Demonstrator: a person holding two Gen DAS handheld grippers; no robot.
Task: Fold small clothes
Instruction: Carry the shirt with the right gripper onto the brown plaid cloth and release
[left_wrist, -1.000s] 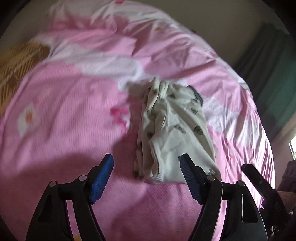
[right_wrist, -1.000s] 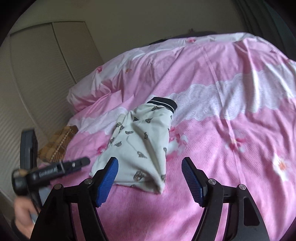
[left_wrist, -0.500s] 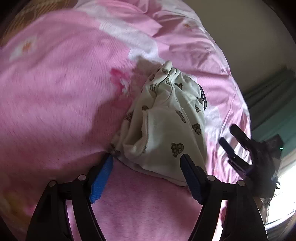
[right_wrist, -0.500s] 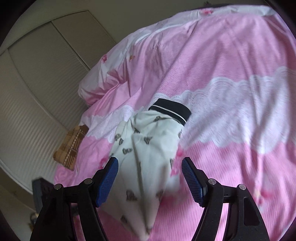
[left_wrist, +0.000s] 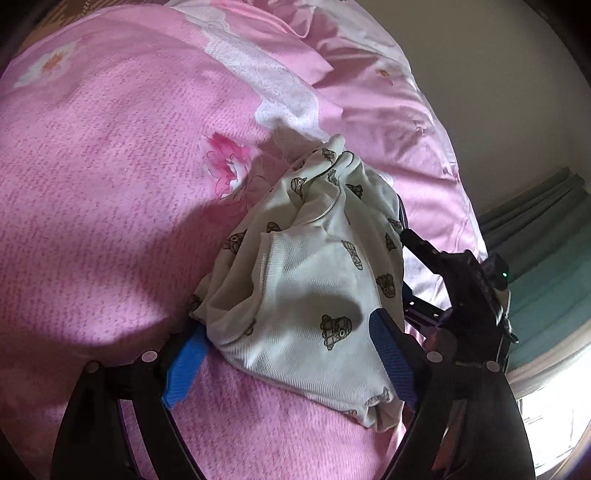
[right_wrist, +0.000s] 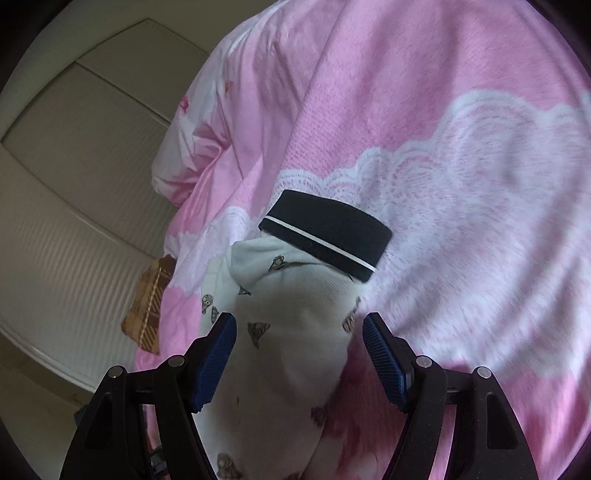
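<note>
Left gripper (left_wrist: 291, 362): jaws just widened, straddling the printed white garment (left_wrist: 314, 280), nothing clamped. Right gripper (right_wrist: 299, 358): jaws apart over its navy waistband (right_wrist: 328, 230) end. Both hems are best pinched squarely before folding on the pink bedspread (left_wrist: 110, 166).

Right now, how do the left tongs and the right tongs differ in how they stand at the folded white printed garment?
The left tongs straddle the folded white printed garment at its plain hem end; the right tongs straddle it with its dark waistband ahead. The left jaws have just opened wider. Both stand open, blue-padded, not pinching the cloth.

Right hand-held gripper (right_wrist: 299, 354) straddles garment (right_wrist: 291, 332) (jaws apart).
</note>
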